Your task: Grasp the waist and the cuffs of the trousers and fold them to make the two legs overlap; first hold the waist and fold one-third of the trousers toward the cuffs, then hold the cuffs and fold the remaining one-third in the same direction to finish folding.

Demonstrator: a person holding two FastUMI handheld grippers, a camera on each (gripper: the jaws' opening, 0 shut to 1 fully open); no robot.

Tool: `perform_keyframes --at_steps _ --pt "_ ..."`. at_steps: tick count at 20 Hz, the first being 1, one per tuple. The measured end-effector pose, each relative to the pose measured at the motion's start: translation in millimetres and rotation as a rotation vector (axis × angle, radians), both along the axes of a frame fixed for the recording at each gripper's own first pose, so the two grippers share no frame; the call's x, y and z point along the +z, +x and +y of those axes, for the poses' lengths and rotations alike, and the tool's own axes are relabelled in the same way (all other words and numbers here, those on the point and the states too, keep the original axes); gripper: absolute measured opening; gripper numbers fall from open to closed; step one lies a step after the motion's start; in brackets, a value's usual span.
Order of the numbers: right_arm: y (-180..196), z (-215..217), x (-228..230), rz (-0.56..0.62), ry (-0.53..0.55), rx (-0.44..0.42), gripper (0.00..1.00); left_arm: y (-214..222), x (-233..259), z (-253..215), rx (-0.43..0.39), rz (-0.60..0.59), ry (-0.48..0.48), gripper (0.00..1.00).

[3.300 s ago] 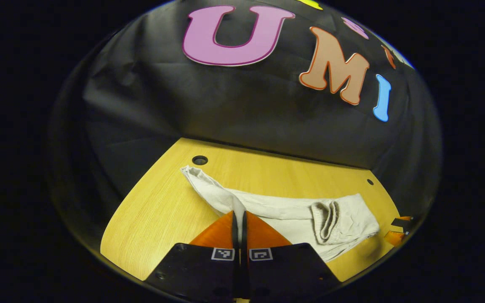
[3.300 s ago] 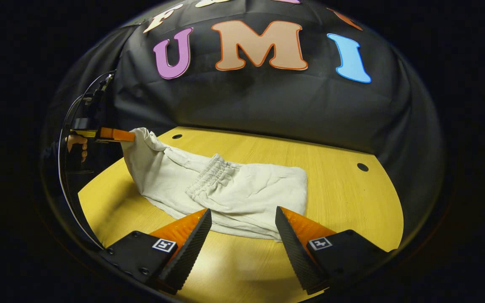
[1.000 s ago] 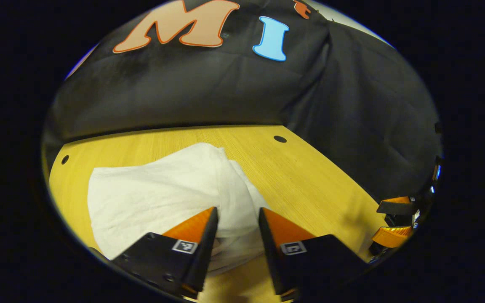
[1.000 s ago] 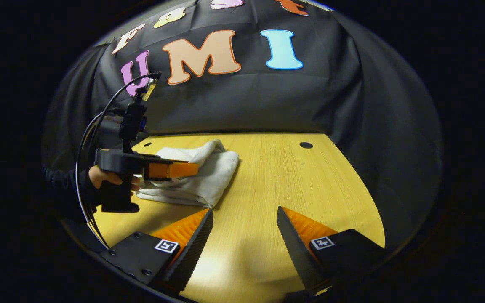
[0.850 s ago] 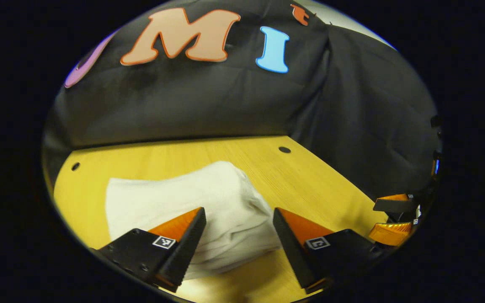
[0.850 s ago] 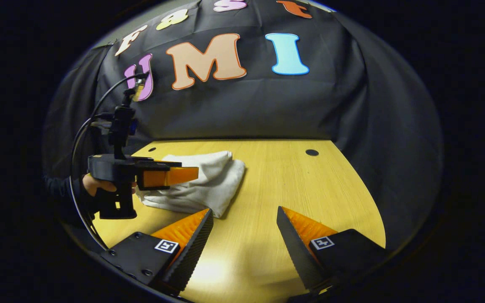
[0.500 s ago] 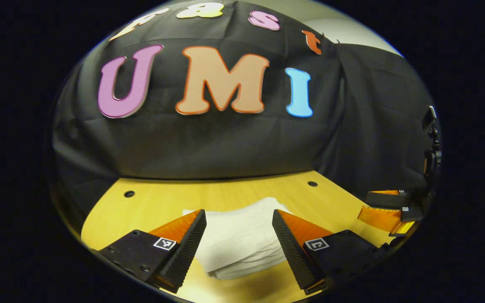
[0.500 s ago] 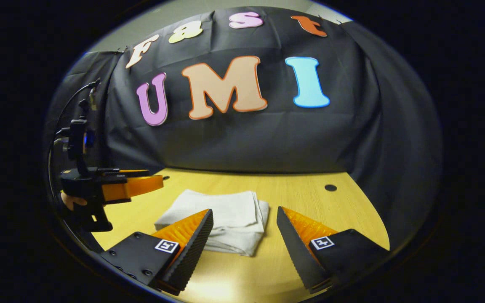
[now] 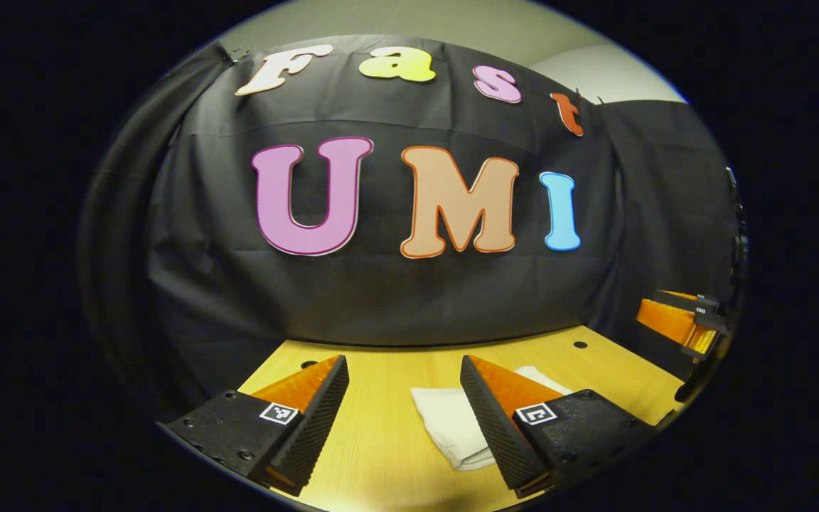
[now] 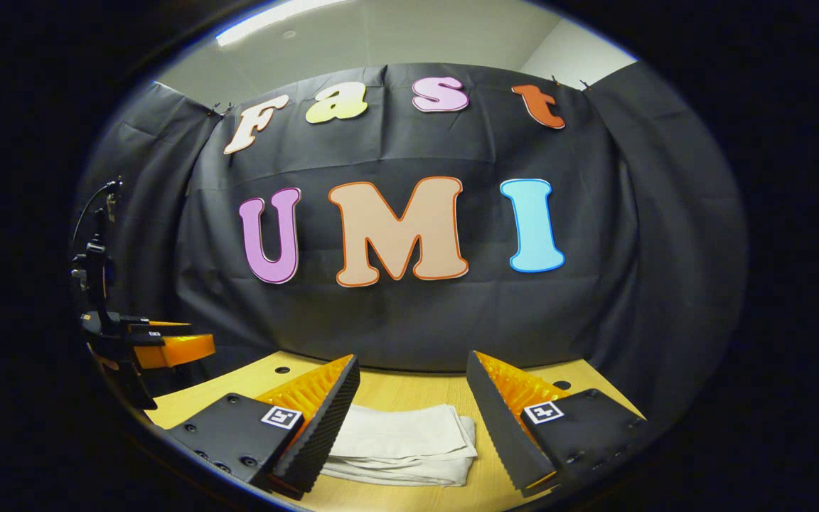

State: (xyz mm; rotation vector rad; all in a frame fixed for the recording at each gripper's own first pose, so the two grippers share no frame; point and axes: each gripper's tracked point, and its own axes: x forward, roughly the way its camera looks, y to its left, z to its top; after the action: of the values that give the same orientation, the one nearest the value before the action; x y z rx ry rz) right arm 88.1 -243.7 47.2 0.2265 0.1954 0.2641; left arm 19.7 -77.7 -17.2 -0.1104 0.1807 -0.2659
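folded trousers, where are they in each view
Left gripper view: the folded trousers lie low, right of centre, partly behind the left tongs' right finger.
Right gripper view: bottom centre, between the right tongs' open fingers.
Shared landmark: the wooden table.

Matt cloth trousers [image 10: 402, 442]; wood-grain table [image 9: 374, 455]

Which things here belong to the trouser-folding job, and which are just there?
Job:
- trousers, folded, lying on the table
- left gripper, open, holding nothing
- right gripper, open, holding nothing

Just there:
- table
- holes in the table top
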Motion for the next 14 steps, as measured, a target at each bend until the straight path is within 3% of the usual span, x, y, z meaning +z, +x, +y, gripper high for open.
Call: perform_keyframes --at_steps 5,14 --pt "-2.7 12.9 14.2 -0.014 0.018 -0.015 0.97 -3.4 15.8 24.0 0.025 -0.054 0.024 0.95" --pt "-9.6 22.5 57.2 -0.129 -0.043 -0.004 0.95 -6.0 47.3 32.9 0.028 -0.127 0.018 0.95"
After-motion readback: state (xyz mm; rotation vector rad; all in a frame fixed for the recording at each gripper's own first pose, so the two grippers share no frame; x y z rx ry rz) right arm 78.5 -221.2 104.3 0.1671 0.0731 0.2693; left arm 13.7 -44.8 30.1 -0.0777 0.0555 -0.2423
